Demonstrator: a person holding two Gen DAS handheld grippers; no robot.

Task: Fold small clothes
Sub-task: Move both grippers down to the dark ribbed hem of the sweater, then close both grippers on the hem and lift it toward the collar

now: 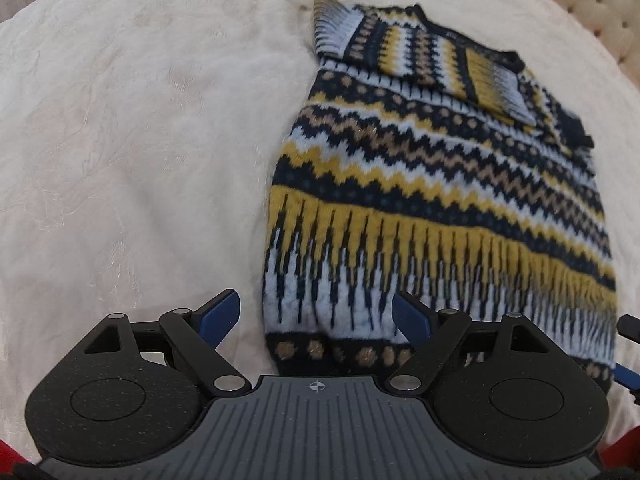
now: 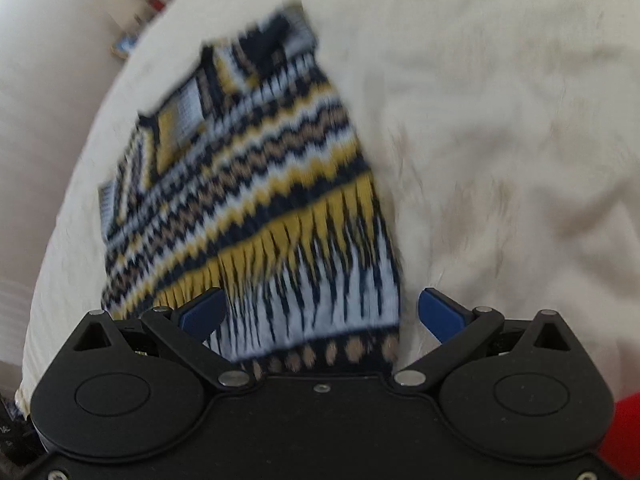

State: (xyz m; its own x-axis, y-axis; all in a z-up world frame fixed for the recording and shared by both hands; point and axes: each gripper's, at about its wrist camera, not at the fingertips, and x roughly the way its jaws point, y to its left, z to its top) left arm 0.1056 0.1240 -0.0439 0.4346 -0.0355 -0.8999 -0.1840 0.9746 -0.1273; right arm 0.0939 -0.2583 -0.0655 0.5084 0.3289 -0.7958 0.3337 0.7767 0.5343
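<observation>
A small knit sweater (image 1: 432, 184) in navy, yellow, tan and white zigzag bands lies flat on a cream bedspread (image 1: 140, 140), with both sleeves folded across its chest. My left gripper (image 1: 316, 314) is open, its blue fingers spread over the sweater's near left hem corner. The sweater also shows in the right wrist view (image 2: 256, 184), blurred. My right gripper (image 2: 320, 314) is open over the near right hem corner. Part of the right gripper (image 1: 628, 360) shows at the right edge of the left wrist view.
The cream bedspread (image 2: 500, 120) spreads wide on both sides of the sweater. A tufted beige headboard (image 1: 592, 4) stands at the far right. Beyond the bed's left edge is a blurred floor with small objects (image 2: 132, 36).
</observation>
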